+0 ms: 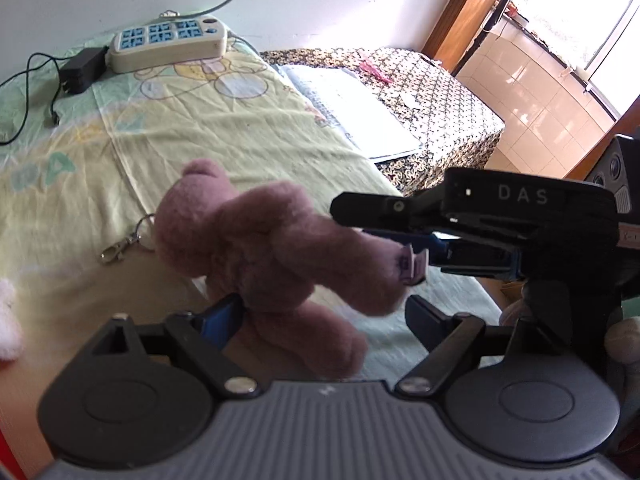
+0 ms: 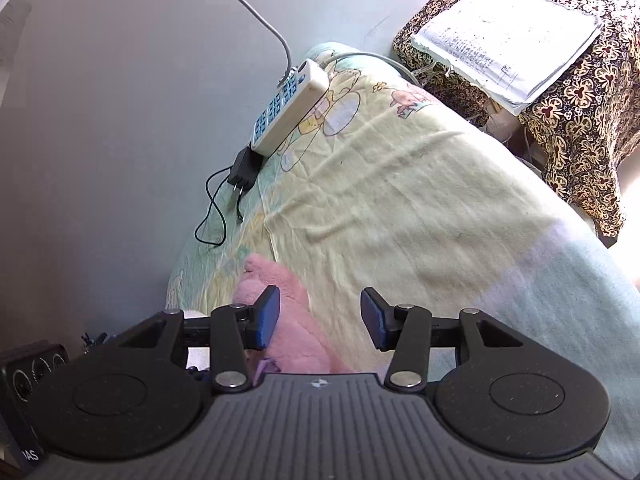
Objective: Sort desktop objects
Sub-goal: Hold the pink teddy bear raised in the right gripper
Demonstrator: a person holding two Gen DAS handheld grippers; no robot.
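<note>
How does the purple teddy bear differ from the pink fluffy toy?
The purple teddy bear is dusky mauve; the pink plush toy is bright pink. The bear sits between the open fingers of the left hand-held gripper with a keyring clip beside it, while the pink toy lies on the blanket. Both are soft toys.

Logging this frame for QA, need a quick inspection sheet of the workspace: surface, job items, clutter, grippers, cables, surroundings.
Surface: yellow-green cartoon blanket, wrinkled.
Job's things: purple bear with a key clasp, off the blanket at the left gripper; pink plush lying under the right gripper.
Clutter: power strip and black adapter by the wall.
Grippers: left gripper open around the bear's legs; right gripper open, nothing between its fingers.
Cables: grey cord up the wall; thin black lead loose on the blanket.
Surroundings: papers on a patterned side table; window at far right.
</note>
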